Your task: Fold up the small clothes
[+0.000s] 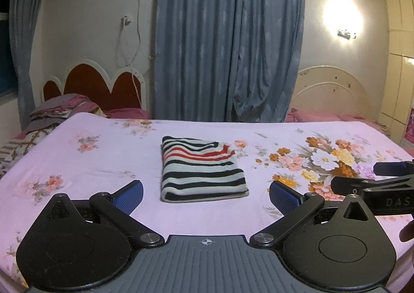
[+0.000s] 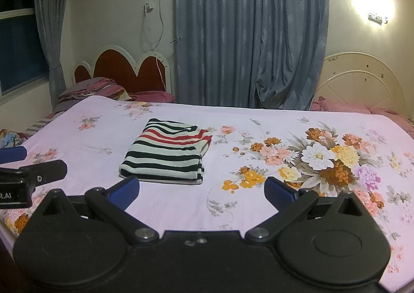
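A small striped garment (image 1: 201, 170), white with black and red stripes, lies folded into a neat rectangle on the pink floral bed sheet (image 1: 90, 163). It also shows in the right wrist view (image 2: 168, 150). My left gripper (image 1: 206, 196) is open and empty, held just in front of the garment's near edge. My right gripper (image 2: 201, 190) is open and empty, to the right of the garment and nearer to me. The right gripper shows at the right edge of the left wrist view (image 1: 375, 179); the left gripper shows at the left edge of the right wrist view (image 2: 26, 163).
The sheet (image 2: 258, 202) has a large flower print at the right (image 2: 320, 161). A pile of bedding (image 1: 57, 109) lies by a red headboard (image 1: 101, 86) at the back left. Blue curtains (image 1: 227, 39) hang behind. A cream headboard (image 1: 333, 91) stands at the back right.
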`<state>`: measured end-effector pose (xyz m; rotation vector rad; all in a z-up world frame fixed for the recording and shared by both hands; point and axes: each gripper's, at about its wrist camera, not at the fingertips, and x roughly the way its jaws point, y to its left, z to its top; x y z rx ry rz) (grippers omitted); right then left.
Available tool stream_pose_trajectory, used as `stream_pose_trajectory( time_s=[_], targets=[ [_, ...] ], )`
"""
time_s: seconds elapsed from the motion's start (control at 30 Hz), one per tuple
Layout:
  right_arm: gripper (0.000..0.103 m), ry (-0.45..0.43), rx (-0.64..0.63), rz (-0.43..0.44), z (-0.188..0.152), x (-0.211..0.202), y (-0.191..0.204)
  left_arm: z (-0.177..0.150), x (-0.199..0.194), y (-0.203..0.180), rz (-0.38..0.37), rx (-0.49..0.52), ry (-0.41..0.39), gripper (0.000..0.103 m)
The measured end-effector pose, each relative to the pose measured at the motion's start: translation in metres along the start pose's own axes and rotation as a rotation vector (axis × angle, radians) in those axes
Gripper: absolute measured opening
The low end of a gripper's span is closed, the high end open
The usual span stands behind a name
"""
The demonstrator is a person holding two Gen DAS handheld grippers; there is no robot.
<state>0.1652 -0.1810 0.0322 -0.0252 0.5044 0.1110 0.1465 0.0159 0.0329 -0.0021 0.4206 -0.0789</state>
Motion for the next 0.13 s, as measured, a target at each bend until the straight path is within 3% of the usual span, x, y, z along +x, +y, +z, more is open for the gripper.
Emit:
stream_pose_trajectory(
  time_s=[0.13],
  targets=[
    [0.102,0.001,-0.002,0.008,0.0002,0.0004,-0.0003,0.0001,0.0003,-0.0020,0.004,-0.003,0.001,0.102]
  ],
)
